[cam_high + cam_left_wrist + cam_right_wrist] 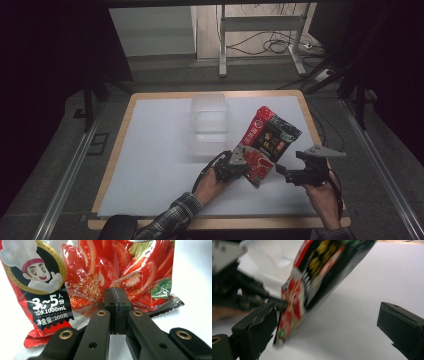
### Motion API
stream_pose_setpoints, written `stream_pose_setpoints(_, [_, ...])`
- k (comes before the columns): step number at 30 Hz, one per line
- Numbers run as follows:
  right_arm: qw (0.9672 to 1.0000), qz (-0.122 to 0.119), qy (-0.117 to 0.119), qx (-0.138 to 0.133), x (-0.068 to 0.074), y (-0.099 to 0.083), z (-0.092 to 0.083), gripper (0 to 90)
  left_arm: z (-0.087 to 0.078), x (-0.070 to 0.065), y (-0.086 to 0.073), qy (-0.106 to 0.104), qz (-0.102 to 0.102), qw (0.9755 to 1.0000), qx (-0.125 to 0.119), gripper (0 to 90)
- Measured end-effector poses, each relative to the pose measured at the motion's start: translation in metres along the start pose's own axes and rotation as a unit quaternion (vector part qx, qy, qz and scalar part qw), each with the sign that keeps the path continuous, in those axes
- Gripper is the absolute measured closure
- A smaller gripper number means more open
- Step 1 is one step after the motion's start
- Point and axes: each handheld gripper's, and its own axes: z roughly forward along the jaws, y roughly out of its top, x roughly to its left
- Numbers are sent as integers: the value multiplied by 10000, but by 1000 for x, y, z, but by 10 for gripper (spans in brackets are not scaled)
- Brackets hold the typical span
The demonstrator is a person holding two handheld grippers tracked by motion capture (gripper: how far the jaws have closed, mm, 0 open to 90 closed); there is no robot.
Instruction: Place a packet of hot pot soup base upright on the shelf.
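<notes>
A red and black food pouch (267,137) with a cartoon chef on it stands tilted above the white table, its top leaning toward the far right. My left gripper (240,164) is shut on the pouch's lower left edge. In the left gripper view the black jaws (116,300) meet on the glossy red pouch (87,277). My right gripper (281,171) is open just right of the pouch's bottom corner. In the right gripper view its jaws (327,317) stand wide apart; the blurred pouch (317,272) is beside the left one, and the left gripper (244,292) pinches it.
A clear plastic container (209,127) stands on the white sheet (150,150) just behind and left of the pouch, also seen as the pale container (274,255). The wooden table edge (115,150) frames the sheet. A desk frame and cables lie on the floor beyond.
</notes>
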Motion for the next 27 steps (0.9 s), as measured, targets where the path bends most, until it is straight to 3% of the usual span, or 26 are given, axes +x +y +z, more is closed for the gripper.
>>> stream_pose_setpoints(7, [9995,234,188,-62,-4,32,25,44,-1,0,-1,4,85,10000,38,900])
stream_pose_setpoints(10, [9988,358,342,-51,-2,43,38,43,-2,-3,-4,97,271,9994,192,900])
stream_pose_setpoints(13, [9991,296,317,-5,0,47,45,53,-1,-6,-3,191,382,9989,214,900])
stream_pose_setpoints(14, [9994,259,230,17,0,49,48,88,-1,-5,-3,184,399,9988,238,900])
stream_pose_setpoints(15, [9994,288,178,-46,-1,50,53,220,-1,-4,-3,123,292,9993,207,900])
stream_pose_setpoints(17, [9989,383,245,-139,-3,50,54,341,-1,-2,-3,42,181,9996,192,900])
stream_pose_setpoints(18, [9989,383,245,-139,-3,50,54,341,-1,-1,-3,15,185,9996,199,900])
stream_pose_setpoints(20, [9978,484,392,-237,-5,51,54,485,-1,0,-3,-11,143,9997,195,899])
stream_pose_setpoints(22, [9979,420,363,-346,-4,51,52,635,-1,1,-3,-44,117,9997,216,899])
stream_pose_setpoints(26, [9969,423,457,-475,-3,50,50,703,-3,2,-4,-89,110,9998,152,895])
stream_pose_setpoints(27, [9956,519,575,-536,-2,50,49,730,-4,2,-5,-121,85,9998,130,846])
